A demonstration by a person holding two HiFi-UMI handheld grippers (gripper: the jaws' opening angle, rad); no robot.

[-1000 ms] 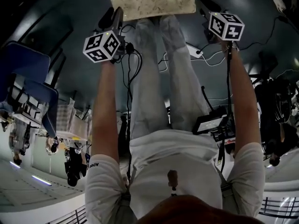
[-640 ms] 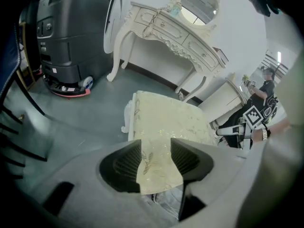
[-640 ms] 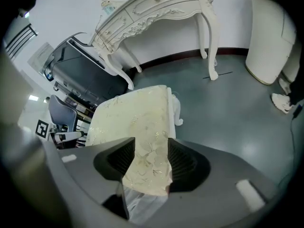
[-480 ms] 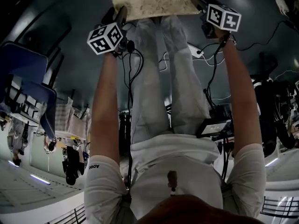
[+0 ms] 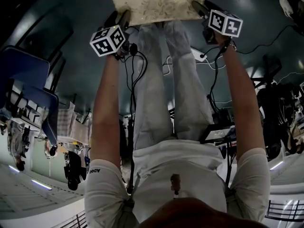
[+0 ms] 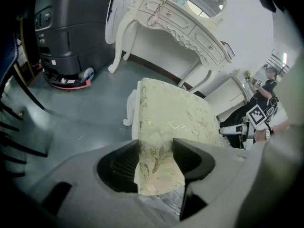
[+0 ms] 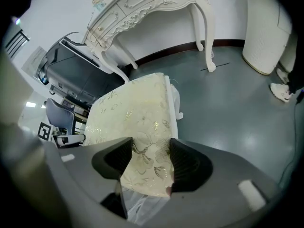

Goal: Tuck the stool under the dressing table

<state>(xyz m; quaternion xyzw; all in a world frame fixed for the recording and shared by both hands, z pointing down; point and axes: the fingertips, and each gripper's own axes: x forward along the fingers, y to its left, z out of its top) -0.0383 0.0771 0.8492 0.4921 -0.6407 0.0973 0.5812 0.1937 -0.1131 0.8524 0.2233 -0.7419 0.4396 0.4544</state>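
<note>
The stool has a cream seat cushion with a gold leaf pattern and white legs. It stands on the grey floor just beyond the person's feet. My left gripper is at its near left corner and my right gripper at its near right corner. In the left gripper view the jaws of the left gripper are opening, with the cushion's corner between them. The right gripper is likewise opening over the other corner. The white carved dressing table stands behind the stool against the wall.
A dark grey machine stands left of the dressing table. A white cabinet is at its right. A blue chair is off to the left. Cables trail on the floor near the person's legs.
Both grippers have moved up the picture onto the stool's near corners, the right one also slightly inward.
</note>
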